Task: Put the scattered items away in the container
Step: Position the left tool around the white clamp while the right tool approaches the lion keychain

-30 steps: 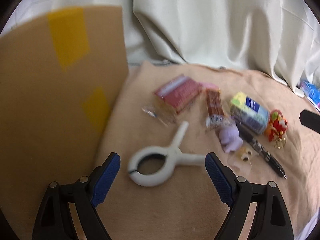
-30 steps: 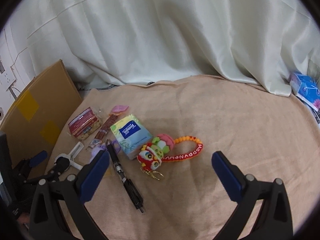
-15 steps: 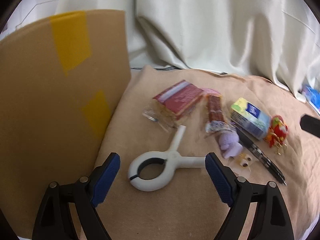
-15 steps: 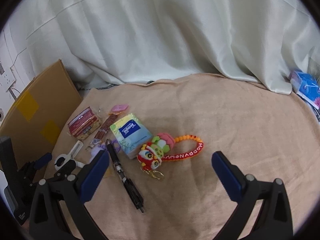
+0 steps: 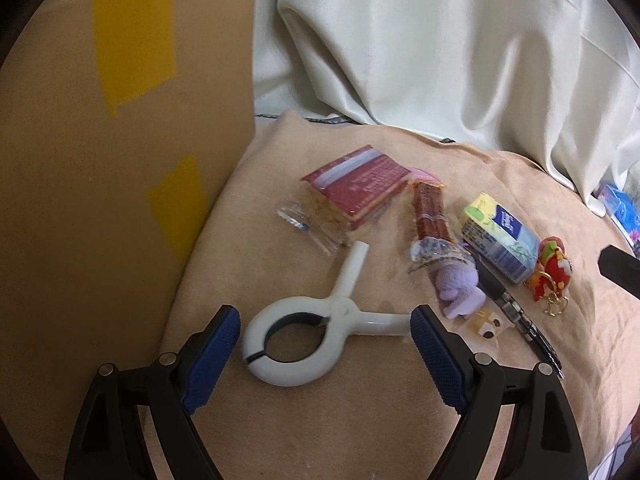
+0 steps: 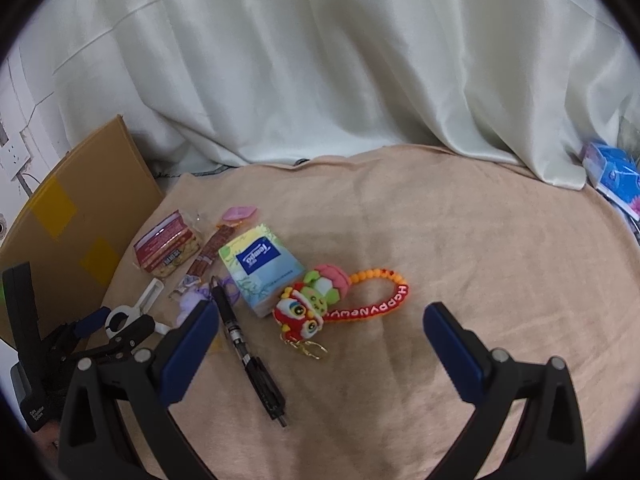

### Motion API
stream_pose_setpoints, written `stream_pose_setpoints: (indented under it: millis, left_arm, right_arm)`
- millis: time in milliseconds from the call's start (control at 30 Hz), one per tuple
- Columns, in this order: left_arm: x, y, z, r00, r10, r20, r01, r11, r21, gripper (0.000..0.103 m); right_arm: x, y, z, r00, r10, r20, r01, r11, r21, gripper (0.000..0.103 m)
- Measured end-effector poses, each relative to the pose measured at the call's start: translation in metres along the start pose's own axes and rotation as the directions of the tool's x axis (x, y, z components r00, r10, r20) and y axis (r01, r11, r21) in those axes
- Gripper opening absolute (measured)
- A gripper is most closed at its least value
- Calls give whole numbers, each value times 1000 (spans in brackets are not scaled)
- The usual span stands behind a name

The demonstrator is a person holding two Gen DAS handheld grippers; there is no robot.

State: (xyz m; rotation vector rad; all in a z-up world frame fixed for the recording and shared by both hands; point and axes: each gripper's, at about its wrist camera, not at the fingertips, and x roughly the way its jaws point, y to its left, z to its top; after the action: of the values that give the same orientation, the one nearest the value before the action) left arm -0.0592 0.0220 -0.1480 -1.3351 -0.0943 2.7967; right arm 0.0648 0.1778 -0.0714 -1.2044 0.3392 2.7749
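A white clamp (image 5: pixel 308 328) lies on the tan cloth between the open jaws of my left gripper (image 5: pixel 325 320), untouched. Beyond it lie a red snack pack (image 5: pixel 356 194), a sausage stick (image 5: pixel 430 212), a tissue pack (image 5: pixel 500 236), a purple toy (image 5: pixel 460 284), a black pen (image 5: pixel 516 314) and a red lion keychain (image 5: pixel 552 270). The cardboard box (image 5: pixel 100 184) stands at the left. My right gripper (image 6: pixel 320 320) is open and empty, hovering near the keychain (image 6: pixel 316 308), pen (image 6: pixel 244 344) and tissue pack (image 6: pixel 264 268). The left gripper (image 6: pixel 112 322) shows at its left.
A white curtain (image 6: pixel 320 72) hangs behind the cloth-covered surface (image 6: pixel 460 240). Blue packets (image 6: pixel 612 176) lie at the far right edge. The box wall (image 6: pixel 72 216) bounds the left side.
My left gripper has drawn closer to the white clamp, which now sits between its open jaws. The right gripper has barely moved.
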Motion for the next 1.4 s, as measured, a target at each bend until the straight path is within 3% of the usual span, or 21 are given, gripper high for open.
stream_pose_setpoints:
  millis: [400, 900, 1400]
  left_arm:
    - [9, -8, -2, 999, -5, -35, 5, 1000, -5, 88]
    - [23, -25, 5, 999, 32, -40, -28, 995, 99, 94]
    - [20, -20, 5, 999, 10, -53, -3, 992, 129, 93]
  right_arm:
    - [6, 2, -1, 1000, 5, -10, -5, 1000, -8, 103]
    - [10, 2, 1, 1000, -5, -15, 4, 1000, -9, 103]
    - [19, 1, 4, 999, 6, -31, -7, 1000, -6, 103]
